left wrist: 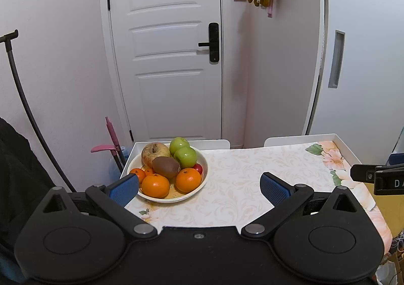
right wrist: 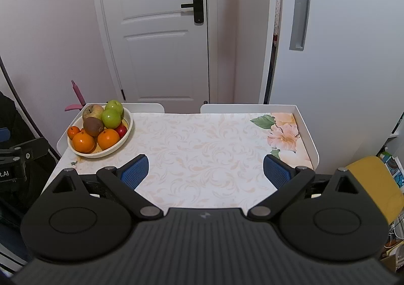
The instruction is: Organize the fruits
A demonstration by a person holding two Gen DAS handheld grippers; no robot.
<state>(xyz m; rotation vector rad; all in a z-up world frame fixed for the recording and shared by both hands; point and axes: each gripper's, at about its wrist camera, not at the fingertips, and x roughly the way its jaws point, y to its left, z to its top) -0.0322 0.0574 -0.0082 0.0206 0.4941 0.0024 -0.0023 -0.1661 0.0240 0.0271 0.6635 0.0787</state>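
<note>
Ribbed blue pads [left wrist: 274, 187]; beyond, smooth round bowl [left wrist: 203, 171] of fruit.

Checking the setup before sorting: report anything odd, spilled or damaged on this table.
One thing stands out: the large yellowish apple at the back of the cream fruit bowl has brown, blotchy skin and looks bruised or overripe. Nothing looks spilled, and the bowl sits level on the floral tablecloth.

- pretty even indoor light in both views, soft and a bit cool; no harsh glare anywhere
- the fruit bowl [left wrist: 167, 199] throws only a faint shadow on the tablecloth [left wrist: 240, 184]
- heavy fisheye bend; the door [left wrist: 164, 57] frame curves hard toward the edges, corners go black
- focus is decent mid-frame; the 2 views both soften at the rim
</note>
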